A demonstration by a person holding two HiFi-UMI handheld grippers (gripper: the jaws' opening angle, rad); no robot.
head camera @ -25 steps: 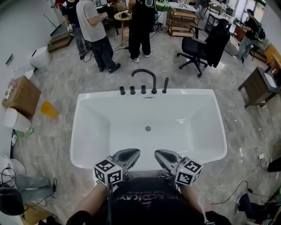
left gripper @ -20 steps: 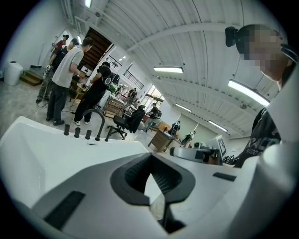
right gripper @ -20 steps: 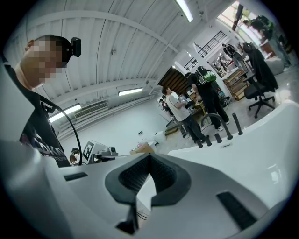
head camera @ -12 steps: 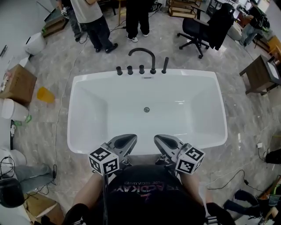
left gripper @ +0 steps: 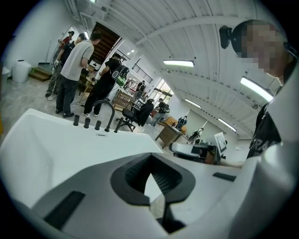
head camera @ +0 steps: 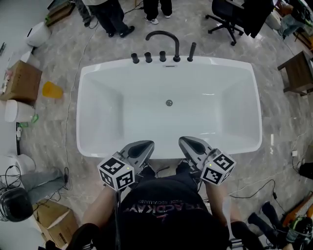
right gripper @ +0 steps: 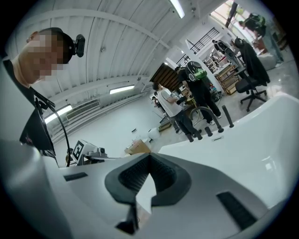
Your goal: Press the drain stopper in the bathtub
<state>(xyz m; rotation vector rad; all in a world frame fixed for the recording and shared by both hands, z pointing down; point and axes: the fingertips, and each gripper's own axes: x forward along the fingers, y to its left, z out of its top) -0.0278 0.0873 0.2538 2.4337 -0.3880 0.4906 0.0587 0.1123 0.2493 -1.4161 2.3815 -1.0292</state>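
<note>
A white bathtub sits on a gray floor. The drain stopper is a small round metal thing in the bottom of the tub, in the middle and a bit nearer the far side. Nothing is touching it.

A person in a black shirt stands at the near side of the tub and holds a gripper in each hand. The left gripper and the right gripper are side by side over the near rim, close to the person's body. Both point toward the tub. Both are well apart from the drain stopper.

The left gripper's two dark pads are pressed together at the tips, and nothing is between them. The right gripper's pads are pressed together at the tips too, with nothing held.

On the far rim stands a black curved faucet, with a row of black knobs beside it. To the left of the tub, on the floor, are a brown box and an orange cup. Past the tub, the legs of other people show near a black chair. A brown table stands at the right.
</note>
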